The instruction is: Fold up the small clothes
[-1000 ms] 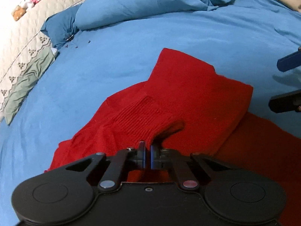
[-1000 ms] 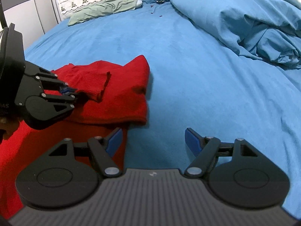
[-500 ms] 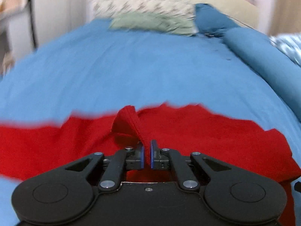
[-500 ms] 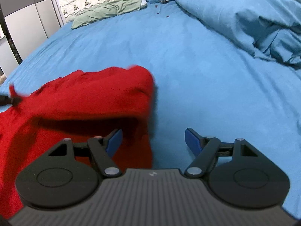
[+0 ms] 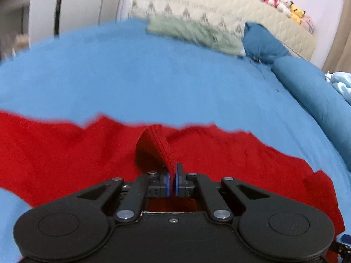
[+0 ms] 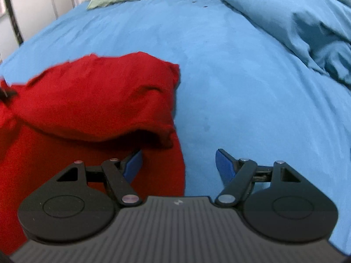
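A red knit garment (image 5: pixel 65 153) lies spread on the blue bedsheet (image 5: pixel 153 76). My left gripper (image 5: pixel 172 175) is shut on a ribbed cuff edge (image 5: pixel 158 144) of the red garment, which stands up in a fold from the jaws. In the right wrist view the red garment (image 6: pixel 92 100) lies at the left, with a raised folded layer over a flat one. My right gripper (image 6: pixel 177 164) is open and empty, its left fingertip (image 6: pixel 133 162) over the garment's right edge, the right one over the bare sheet.
A green pillow (image 5: pixel 193 35) and a dark blue pillow (image 5: pixel 263 41) lie at the head of the bed under a quilted headboard (image 5: pixel 219 6) with plush toys. A rumpled blue duvet (image 6: pixel 296 22) lies at the right. White cupboards (image 6: pixel 33 11) stand at the left.
My left gripper has swung left with the cuff, dragging the sleeve back across the garment. It has gone out of the right wrist view. The right gripper stays open and has hardly moved.
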Motion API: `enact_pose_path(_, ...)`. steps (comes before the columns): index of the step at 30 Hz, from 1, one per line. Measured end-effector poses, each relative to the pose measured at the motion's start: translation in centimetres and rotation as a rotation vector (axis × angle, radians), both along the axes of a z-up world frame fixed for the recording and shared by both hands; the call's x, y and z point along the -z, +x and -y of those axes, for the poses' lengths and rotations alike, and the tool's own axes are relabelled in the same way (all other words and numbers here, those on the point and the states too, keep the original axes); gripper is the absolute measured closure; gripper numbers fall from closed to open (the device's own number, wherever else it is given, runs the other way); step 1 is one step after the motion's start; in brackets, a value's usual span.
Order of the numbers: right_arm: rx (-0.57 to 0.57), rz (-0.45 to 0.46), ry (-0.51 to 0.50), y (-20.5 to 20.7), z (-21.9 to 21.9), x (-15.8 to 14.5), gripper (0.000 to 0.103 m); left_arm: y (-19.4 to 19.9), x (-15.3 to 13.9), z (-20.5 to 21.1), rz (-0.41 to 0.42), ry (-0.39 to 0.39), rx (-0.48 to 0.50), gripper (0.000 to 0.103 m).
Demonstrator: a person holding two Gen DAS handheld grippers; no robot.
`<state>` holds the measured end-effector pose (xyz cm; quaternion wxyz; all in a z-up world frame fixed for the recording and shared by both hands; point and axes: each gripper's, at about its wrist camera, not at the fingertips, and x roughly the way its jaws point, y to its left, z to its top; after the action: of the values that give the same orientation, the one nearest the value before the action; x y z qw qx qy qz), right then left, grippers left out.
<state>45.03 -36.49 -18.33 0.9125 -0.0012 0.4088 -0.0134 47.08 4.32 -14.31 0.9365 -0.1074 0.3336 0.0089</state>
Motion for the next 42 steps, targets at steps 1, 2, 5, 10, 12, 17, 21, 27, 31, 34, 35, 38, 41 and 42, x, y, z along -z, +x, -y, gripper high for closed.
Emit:
enact_pose_path(1,-0.019,-0.003,-0.034,0.2,-0.5,0.2,0.014,-0.4,-0.5,-0.3,0.023,0.052,-0.013,0.099)
enact_pose_path(2,-0.038,0.0,-0.06,0.3,-1.0,0.4,0.014,-1.0,-0.8,-0.7,0.04,0.092,-0.022,0.099)
enact_pose_path(5,-0.066,0.01,-0.095,0.7,-2.0,0.7,0.014,-1.7,-0.4,-2.0,0.037,0.126,-0.035,0.099)
enact_pose_path(10,-0.067,0.02,-0.15,1.3,-2.2,0.7,0.012,-1.9,1.4,-2.6,-0.006,0.11,-0.055,0.099)
enact_pose_path(12,-0.03,0.006,-0.2,1.3,-1.8,0.9,0.009,-2.6,1.5,-2.5,-0.003,0.114,-0.063,0.099)
enact_pose_path(17,0.059,-0.042,-0.141,1.0,1.1,0.8,0.005,-2.9,2.8,-2.9,-0.054,0.099,-0.069,0.096)
enact_pose_path(21,0.012,-0.069,-0.147,0.4,1.4,-0.2,0.005,-3.5,2.6,-3.4,-0.091,0.108,-0.084,0.082)
enact_pose_path(27,-0.118,0.032,0.024,0.1,-0.2,-4.7,0.001,-5.8,-1.4,-2.6,0.016,0.211,-0.059,0.041)
enact_pose_path(31,-0.226,0.11,0.048,3.8,-4.0,-4.3,0.001,-3.9,-0.9,-1.1,0.012,0.195,0.045,0.036)
enact_pose_path(34,-0.214,0.114,0.11,7.3,-5.6,-2.4,0.001,-2.3,1.4,-0.6,-0.045,0.176,0.067,0.036)
enact_pose_path(35,-0.192,0.103,0.118,8.5,-5.8,-1.6,0.001,-2.0,2.1,-0.5,-0.072,0.179,0.072,0.036)
enact_pose_path(38,-0.078,0.08,0.049,11.3,-5.2,0.4,0.001,-2.1,3.6,-0.7,-0.11,0.181,0.082,0.036)
enact_pose_path(41,-0.035,0.076,0.116,12.5,-3.1,0.7,0.002,-2.7,3.8,-1.2,-0.095,0.183,0.096,0.036)
enact_pose_path(42,-0.044,0.074,0.117,12.4,-3.0,0.2,0.003,-2.9,3.7,-1.3,-0.097,0.184,0.094,0.036)
